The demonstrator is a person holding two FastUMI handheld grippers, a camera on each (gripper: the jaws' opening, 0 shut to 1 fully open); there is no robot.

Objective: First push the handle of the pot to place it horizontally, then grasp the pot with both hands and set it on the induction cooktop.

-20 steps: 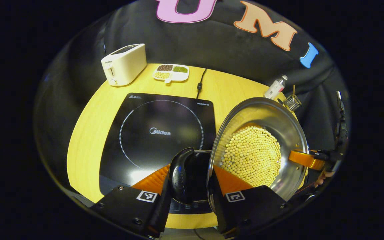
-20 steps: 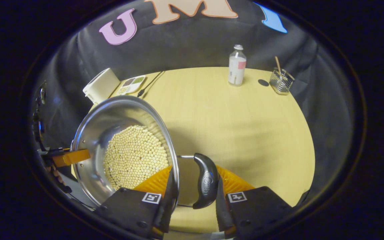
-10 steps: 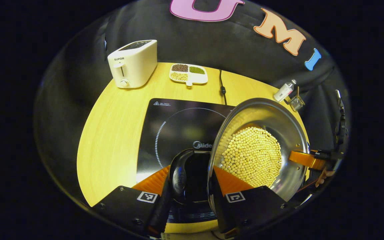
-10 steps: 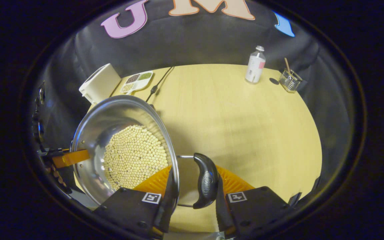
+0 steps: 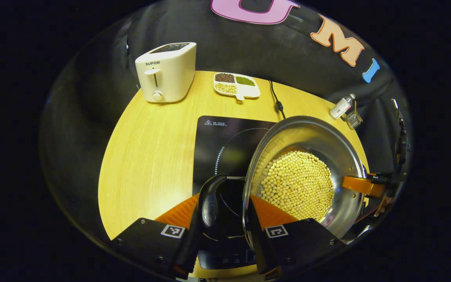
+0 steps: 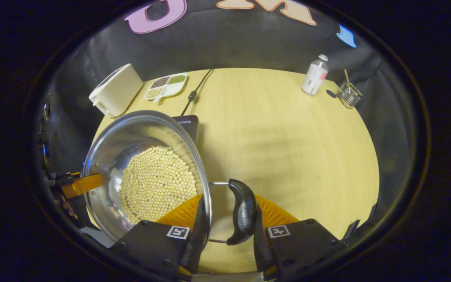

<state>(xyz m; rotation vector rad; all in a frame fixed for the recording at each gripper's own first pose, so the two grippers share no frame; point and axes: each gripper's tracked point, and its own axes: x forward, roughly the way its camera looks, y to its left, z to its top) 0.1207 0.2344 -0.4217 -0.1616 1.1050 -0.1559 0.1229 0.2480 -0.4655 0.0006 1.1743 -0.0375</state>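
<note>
Since a second ago, the pot (image 5: 307,172) has slid over toward the induction cooktop (image 5: 225,145), so more of the dark glass is hidden under it, and the toaster (image 5: 166,72) looks closer in the left gripper view. Both grippers carry the shiny pot, which is full of little yellow beans (image 5: 298,184). The left gripper (image 5: 225,215) has its two fingers closed on the pot's black side handle (image 5: 210,201) and rim, one finger inside the pot and one outside. The right gripper (image 6: 225,217) does the same on the other black handle (image 6: 242,211), over the yellow table (image 6: 288,137). Part of the pot is above the cooktop, and I cannot tell if it touches. At the back stand a white dish of seeds (image 5: 236,84), a small bottle (image 6: 314,74) and a wire cup (image 6: 349,94).
</note>
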